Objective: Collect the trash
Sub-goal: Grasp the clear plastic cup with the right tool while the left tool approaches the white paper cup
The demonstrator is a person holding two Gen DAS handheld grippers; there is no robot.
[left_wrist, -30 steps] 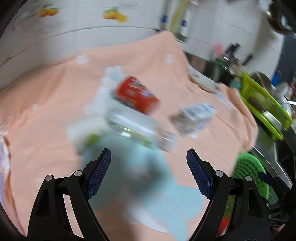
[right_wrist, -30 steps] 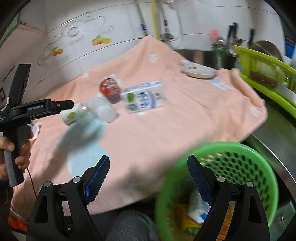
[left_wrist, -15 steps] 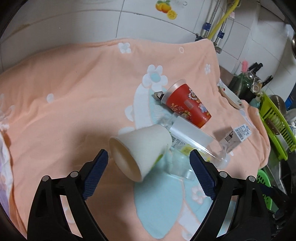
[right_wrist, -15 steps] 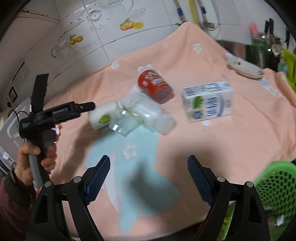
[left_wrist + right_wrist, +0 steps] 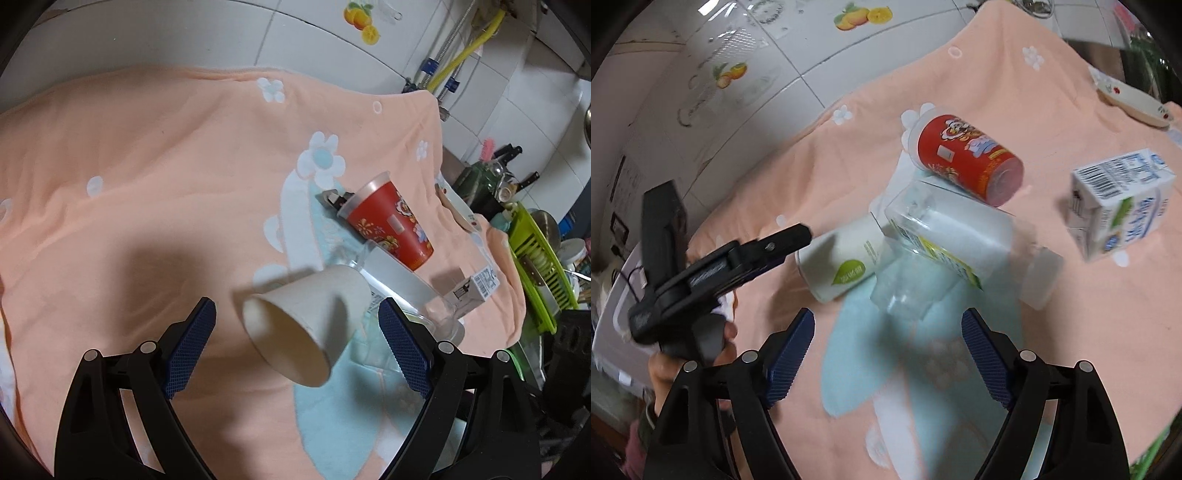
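Both sets of tongs hang spread and empty over the trash heaped on a peach-cloth counter point(image 5: 155, 192): the left tongs point(image 5: 295, 350) frame a tipped white paper cup point(image 5: 306, 325) untouched, while the right tongs point(image 5: 886, 354), just narrowing slightly, face a clear plastic bottle point(image 5: 945, 240). A pickup looks next, each calling for a descent and squeeze. Writing on the red cup point(image 5: 964, 158), beyond the bottle, and the milk carton point(image 5: 1123, 206), off right, is unreadable.

A peach towel point(image 5: 155, 177) with white flowers and a pale blue patch covers the counter. Fruit stickers point(image 5: 862, 16) dot the white tiled wall at the far side. To the right stand a lime-green dish rack point(image 5: 535, 266) and a small patterned dish point(image 5: 1130, 99).
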